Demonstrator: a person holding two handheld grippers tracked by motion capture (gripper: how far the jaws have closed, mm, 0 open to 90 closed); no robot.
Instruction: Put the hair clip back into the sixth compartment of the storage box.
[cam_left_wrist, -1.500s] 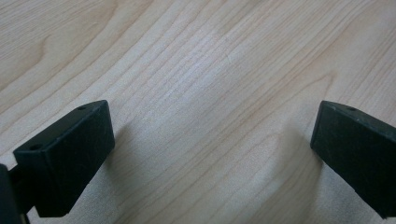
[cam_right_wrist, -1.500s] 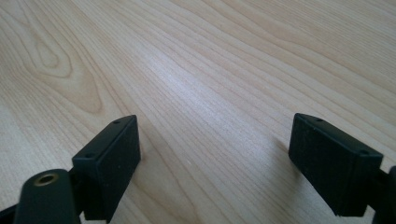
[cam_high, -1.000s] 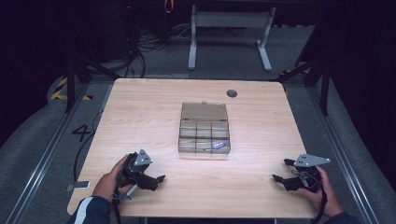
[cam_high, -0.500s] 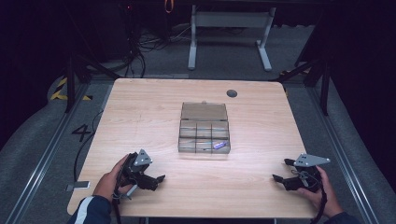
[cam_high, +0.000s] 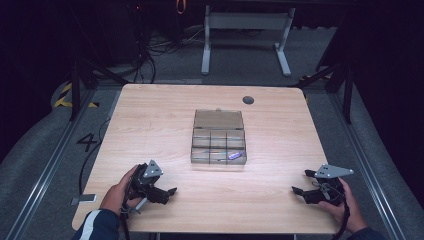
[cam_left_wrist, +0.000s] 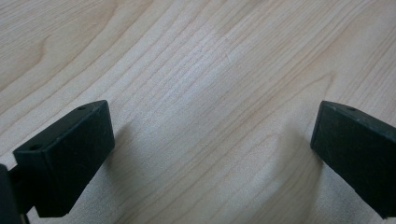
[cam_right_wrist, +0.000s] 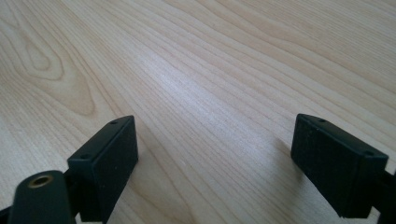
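Evidently unchanged against the two preceding high views: same gripper positions, same box, no motion.

Left gripper (cam_high: 169, 194) at 7 o'clock on the table (cam_high: 150, 125), held in the left hand (cam_high: 122, 190); jaws spread wide and empty, with bare wood grain between them in the left gripper view.

Clear compartment box (cam_high: 193, 145) at the table's centre, lid laid back toward 12 o'clock, well apart from both grippers. Small purple item (cam_high: 234, 156) lying in the compartment at the box's 5 o'clock corner.

Right gripper (cam_high: 301, 182) at 5 o'clock, held in the right hand (cam_high: 345, 205); jaws likewise released, clasping nothing.

Judged from the stillness: a resting pose, handling of the box not yet begun; probable first move a reach inward toward the box, with the purple item on the right gripper's side.
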